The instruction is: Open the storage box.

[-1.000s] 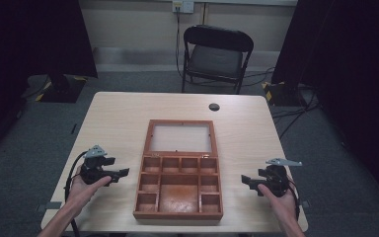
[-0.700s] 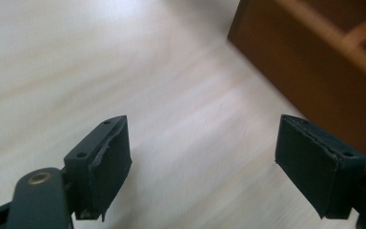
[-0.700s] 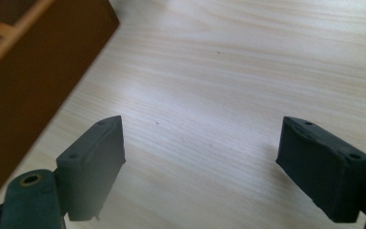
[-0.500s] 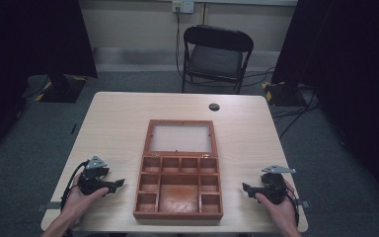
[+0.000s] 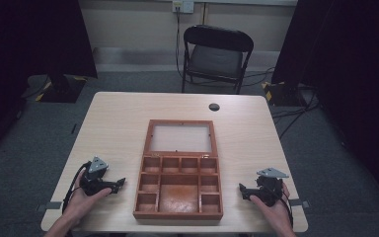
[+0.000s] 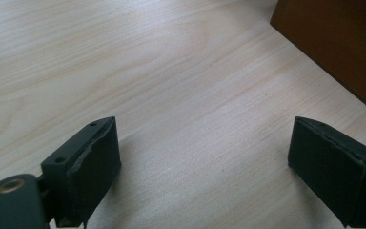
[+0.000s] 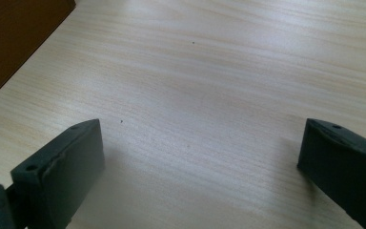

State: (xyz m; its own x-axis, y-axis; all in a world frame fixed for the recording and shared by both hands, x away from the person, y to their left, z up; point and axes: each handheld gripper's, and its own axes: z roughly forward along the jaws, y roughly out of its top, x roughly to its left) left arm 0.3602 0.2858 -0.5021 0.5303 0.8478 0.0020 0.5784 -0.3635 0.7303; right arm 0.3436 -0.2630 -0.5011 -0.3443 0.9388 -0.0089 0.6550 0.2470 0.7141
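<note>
An open wooden box (image 5: 177,215) lies in the middle of the table, with several empty compartments and its glass-panelled lid (image 5: 180,138) flat behind it. My left gripper (image 5: 120,183) rests on the tabletop left of the box, pointing at it. Its jaws have just been opening, and only bare wood lies between them in the left gripper view (image 6: 205,129), where the box corner (image 6: 343,43) shows at the upper right. My right gripper (image 5: 242,189) rests right of the box, jaws also just opened, nothing between them (image 7: 202,129). The box side (image 7: 14,33) shows there at the upper left.
A small black round cap (image 5: 213,106) sits in the table's far part. A black folding chair (image 5: 216,54) stands beyond the far edge. Cables run over the floor at the right, and dark curtains hang on both sides.
Both hands have sunk onto the tabletop and drawn slightly toward the near edge. The box has not moved.
</note>
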